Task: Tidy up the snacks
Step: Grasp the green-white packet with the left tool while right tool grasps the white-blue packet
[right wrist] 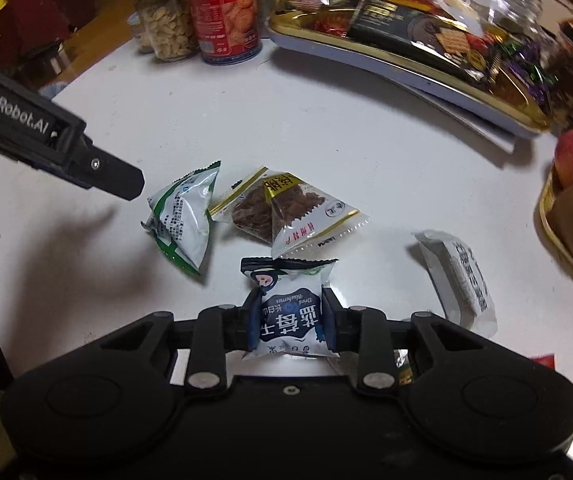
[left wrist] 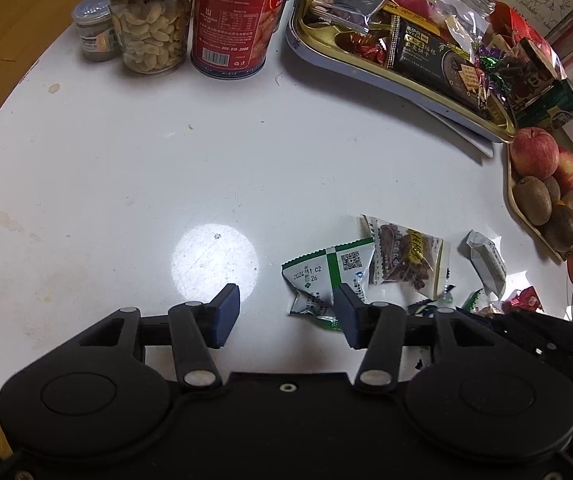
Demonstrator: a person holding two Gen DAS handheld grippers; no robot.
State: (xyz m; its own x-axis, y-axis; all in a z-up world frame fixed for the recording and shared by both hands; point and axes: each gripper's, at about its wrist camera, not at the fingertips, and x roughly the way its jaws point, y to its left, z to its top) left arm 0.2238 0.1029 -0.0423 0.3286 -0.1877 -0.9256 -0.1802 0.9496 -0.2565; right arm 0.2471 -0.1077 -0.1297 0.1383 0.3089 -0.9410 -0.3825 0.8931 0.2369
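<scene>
Several small snack packets lie loose on the white table. My right gripper (right wrist: pixel 291 322) is shut on a blue-and-white dried blueberry packet (right wrist: pixel 291 312), its pads pressing both sides. Beyond it lie a green-and-white packet (right wrist: pixel 182 220), a clear packet of dark dried fruit (right wrist: pixel 282 210) and a silver packet (right wrist: pixel 460 280). My left gripper (left wrist: pixel 286 316) stands open just above the table, nothing between its fingers; the green-and-white packet (left wrist: pixel 324 276) lies by its right finger, the dark fruit packet (left wrist: pixel 406 258) further right. The gold-lined tray (left wrist: pixel 318 36) at the back holds many wrapped snacks.
A peanut jar (left wrist: pixel 150 20), a red biscuit can (left wrist: pixel 234 16) and a small lidded jar (left wrist: pixel 96 28) stand at the back left. A fruit dish with apples (left wrist: pixel 534 152) and kiwis sits at the right edge. The left gripper's body (right wrist: pixel 46 136) reaches in from the left.
</scene>
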